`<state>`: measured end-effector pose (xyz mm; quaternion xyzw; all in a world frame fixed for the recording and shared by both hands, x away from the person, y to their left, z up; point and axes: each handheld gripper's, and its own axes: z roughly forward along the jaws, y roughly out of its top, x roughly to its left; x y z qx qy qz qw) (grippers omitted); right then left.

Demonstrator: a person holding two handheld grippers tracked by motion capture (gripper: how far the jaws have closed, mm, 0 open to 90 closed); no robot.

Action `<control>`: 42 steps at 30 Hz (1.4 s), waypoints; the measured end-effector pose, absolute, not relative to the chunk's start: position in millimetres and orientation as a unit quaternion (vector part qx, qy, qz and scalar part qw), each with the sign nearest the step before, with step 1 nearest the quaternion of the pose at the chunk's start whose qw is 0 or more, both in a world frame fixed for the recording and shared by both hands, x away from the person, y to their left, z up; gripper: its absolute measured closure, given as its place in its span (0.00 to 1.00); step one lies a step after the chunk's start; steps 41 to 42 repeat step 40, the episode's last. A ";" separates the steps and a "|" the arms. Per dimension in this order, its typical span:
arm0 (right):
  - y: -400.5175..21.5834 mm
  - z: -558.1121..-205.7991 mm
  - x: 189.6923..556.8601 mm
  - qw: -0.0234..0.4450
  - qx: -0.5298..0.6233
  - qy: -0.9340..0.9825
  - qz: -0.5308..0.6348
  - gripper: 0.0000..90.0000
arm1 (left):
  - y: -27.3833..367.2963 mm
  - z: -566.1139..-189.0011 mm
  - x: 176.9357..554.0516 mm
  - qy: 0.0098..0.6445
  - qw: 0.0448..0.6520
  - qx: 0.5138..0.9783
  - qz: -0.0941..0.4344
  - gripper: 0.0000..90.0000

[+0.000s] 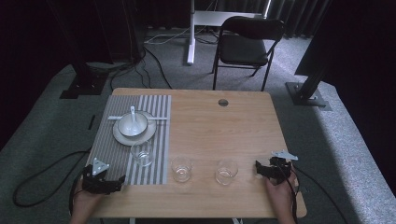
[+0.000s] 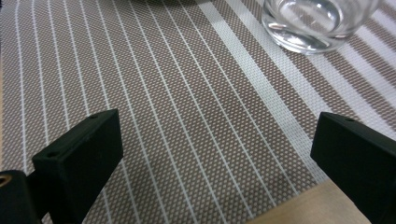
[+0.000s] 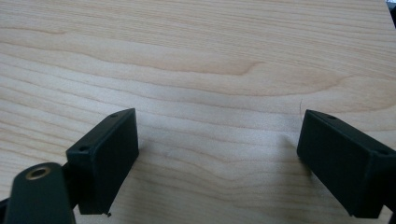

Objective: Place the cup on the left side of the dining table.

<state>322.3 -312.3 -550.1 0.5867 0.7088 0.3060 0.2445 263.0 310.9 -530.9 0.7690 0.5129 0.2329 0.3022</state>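
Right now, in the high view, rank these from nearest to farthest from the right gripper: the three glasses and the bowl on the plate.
From the right gripper:
1. Right glass, on bare wood, just to its left.
2. Middle glass, on bare wood, near the mat's edge.
3. Glass on the striped placemat.
4. Bowl with a spoon, on the plate at the mat's far end.

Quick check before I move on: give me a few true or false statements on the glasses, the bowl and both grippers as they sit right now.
1. Three glasses stand on the table. True: one on the striped placemat, two on bare wood.
2. The bowl sits on a plate with a spoon in it. True.
3. The left gripper is shut on a glass. False: its jaws are open, holding nothing, over the placemat.
4. The right gripper hovers above the placemat. False: it is at the table's right side, over bare wood, jaws open.
5. All glasses are on the placemat. False: only one is.
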 end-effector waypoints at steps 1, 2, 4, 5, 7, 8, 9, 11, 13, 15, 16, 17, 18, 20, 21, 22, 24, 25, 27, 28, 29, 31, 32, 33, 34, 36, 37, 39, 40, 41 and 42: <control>-312.3 -550.1 322.3 0.245 0.587 0.709 0.306 0.13 | 311.7 -530.8 262.0 0.514 0.302 0.768 0.235 0.03; -312.3 -550.1 322.3 0.245 0.587 0.709 0.306 0.13 | 312.9 -531.2 261.0 0.516 0.301 0.767 0.235 0.03; -312.3 -550.1 322.2 0.245 0.587 0.709 0.306 0.13 | 314.7 -532.9 258.8 0.518 0.301 0.767 0.231 0.03; -312.3 -550.1 322.2 0.245 0.587 0.709 0.306 0.13 | 315.4 -533.9 257.5 0.519 0.301 0.766 0.232 0.03; -312.3 -550.1 322.2 0.245 0.587 0.709 0.306 0.13 | 317.4 -535.6 254.9 0.523 0.299 0.764 0.232 0.03; -312.3 -550.1 322.2 0.245 0.587 0.709 0.306 0.13 | 318.2 -536.0 253.9 0.525 0.301 0.761 0.234 0.03; -312.3 -550.1 322.2 0.245 0.587 0.709 0.306 0.13 | 320.0 -536.4 252.5 0.528 0.303 0.759 0.232 0.03; -312.3 -550.1 322.2 0.245 0.587 0.709 0.306 0.13 | 322.8 -536.3 249.9 0.532 0.303 0.753 0.240 0.03; -312.3 -550.1 322.1 0.245 0.587 0.709 0.306 0.13 | 326.8 -534.9 247.5 0.540 0.307 0.746 0.241 0.03; -312.3 -550.1 322.1 0.245 0.587 0.709 0.306 0.13 | 331.4 -533.4 243.7 0.549 0.315 0.733 0.249 0.03; -312.3 -550.1 322.1 0.245 0.587 0.709 0.306 0.13 | 333.5 -533.1 242.2 0.553 0.316 0.729 0.252 0.03; -312.3 -550.1 322.1 0.245 0.587 0.709 0.306 0.13 | 335.0 -533.0 240.7 0.556 0.318 0.724 0.255 0.03; -312.4 -550.1 322.1 0.245 0.587 0.709 0.306 0.13 | 337.7 -533.0 238.9 0.562 0.318 0.718 0.259 0.03; -312.3 -550.1 322.1 0.245 0.587 0.709 0.306 0.13 | 341.2 -533.5 236.8 0.568 0.320 0.711 0.262 0.03; -312.3 -550.1 322.1 0.245 0.587 0.709 0.306 0.13 | 343.6 -534.1 235.8 0.571 0.316 0.711 0.261 0.03; -312.3 -550.1 322.1 0.245 0.587 0.709 0.306 0.13 | 344.6 -535.0 235.2 0.573 0.317 0.709 0.261 0.03; -312.3 -550.1 322.1 0.245 0.587 0.709 0.306 0.13 | 348.0 -537.6 232.8 0.582 0.315 0.703 0.262 0.03; -312.4 -550.1 322.1 0.245 0.587 0.709 0.306 0.13 | 350.5 -539.2 231.5 0.588 0.316 0.698 0.258 0.03; -312.3 -550.1 322.1 0.245 0.587 0.709 0.306 0.13 | 351.4 -540.3 231.3 0.591 0.311 0.698 0.259 0.03; -312.3 -550.1 322.1 0.245 0.587 0.709 0.306 0.13 | 351.8 -541.0 231.3 0.594 0.306 0.696 0.262 0.03; -312.3 -550.1 322.1 0.245 0.587 0.709 0.306 0.13 | 352.2 -541.7 230.5 0.595 0.308 0.691 0.269 0.03; -312.3 -550.1 322.1 0.245 0.587 0.709 0.306 0.13 | 353.0 -542.0 229.8 0.598 0.310 0.688 0.270 0.03; -312.4 -550.1 322.1 0.245 0.587 0.709 0.306 0.13 | 352.7 -542.2 229.3 0.599 0.308 0.686 0.275 0.03; -312.4 -550.1 322.1 0.245 0.587 0.709 0.306 0.13 | 352.3 -542.5 228.9 0.602 0.303 0.683 0.282 0.03; -312.4 -550.1 322.2 0.245 0.587 0.709 0.306 0.13 | 352.5 -542.6 228.7 0.604 0.301 0.682 0.283 0.03; -312.4 -550.1 322.2 0.245 0.587 0.709 0.306 0.13 | 352.6 -543.1 228.5 0.610 0.300 0.675 0.287 0.03; -312.4 -550.1 322.2 0.245 0.587 0.709 0.306 0.13 | 352.5 -543.3 228.6 0.611 0.300 0.674 0.286 0.03; -312.3 -550.1 322.2 0.245 0.587 0.709 0.306 0.13 | 351.3 -544.3 229.0 0.613 0.294 0.674 0.288 0.03; -312.3 -550.1 322.2 0.245 0.587 0.709 0.306 0.13 | 350.6 -544.7 229.2 0.613 0.291 0.675 0.289 0.03; -312.3 -550.1 322.2 0.245 0.587 0.709 0.306 0.13 | 350.6 -544.7 229.2 0.613 0.291 0.675 0.289 0.03; -312.3 -550.1 322.2 0.245 0.587 0.709 0.306 0.13 | 350.6 -544.7 229.2 0.613 0.291 0.675 0.289 0.03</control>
